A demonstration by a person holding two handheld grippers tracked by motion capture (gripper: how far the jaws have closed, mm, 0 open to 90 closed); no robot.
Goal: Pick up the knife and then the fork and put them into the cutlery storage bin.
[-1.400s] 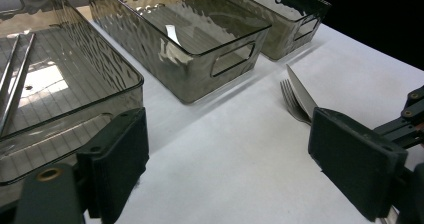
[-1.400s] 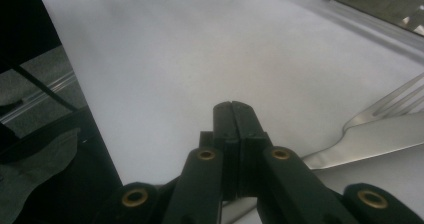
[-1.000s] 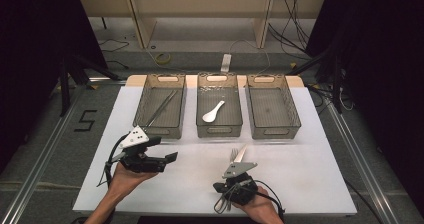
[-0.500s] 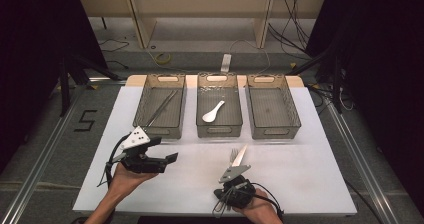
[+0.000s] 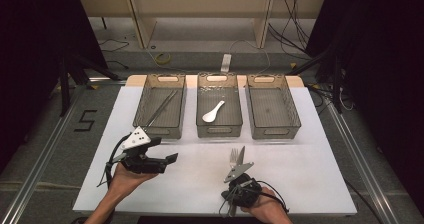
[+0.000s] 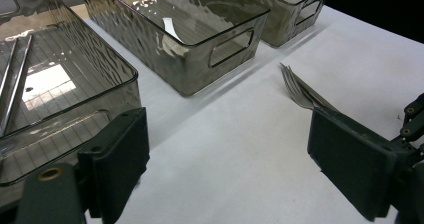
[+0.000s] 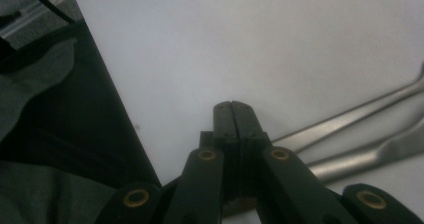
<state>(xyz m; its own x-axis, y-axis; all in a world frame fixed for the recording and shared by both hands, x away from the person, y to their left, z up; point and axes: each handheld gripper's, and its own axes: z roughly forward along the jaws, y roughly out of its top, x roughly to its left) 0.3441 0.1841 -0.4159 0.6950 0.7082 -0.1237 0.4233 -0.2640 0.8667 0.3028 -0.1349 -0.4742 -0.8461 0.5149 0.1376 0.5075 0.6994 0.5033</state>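
A metal fork [image 5: 233,157] and a knife [image 5: 241,155] lie side by side on the white table [image 5: 310,174], near its front. My right gripper [image 5: 236,185] hangs over their handle ends, close to the front edge. Seen in the right gripper view, it [image 7: 231,113] is shut with nothing between the jaws, and the two handles [image 7: 350,118] run off to the right. My left gripper [image 5: 164,150] is open and empty at the front left, pointing right. Through its jaws [image 6: 232,169] the fork tines [image 6: 297,88] lie ahead.
Three smoky clear bins stand in a row at the back. The left bin [image 5: 142,104] holds long metal tongs [image 5: 161,108]. A white spoon [image 5: 213,112] lies in the middle bin [image 5: 237,104]. Nothing lies in the right bin [image 5: 295,106].
My right gripper has drawn back toward the table's front edge. The fork and knife stay where they were, and the left gripper has not moved.
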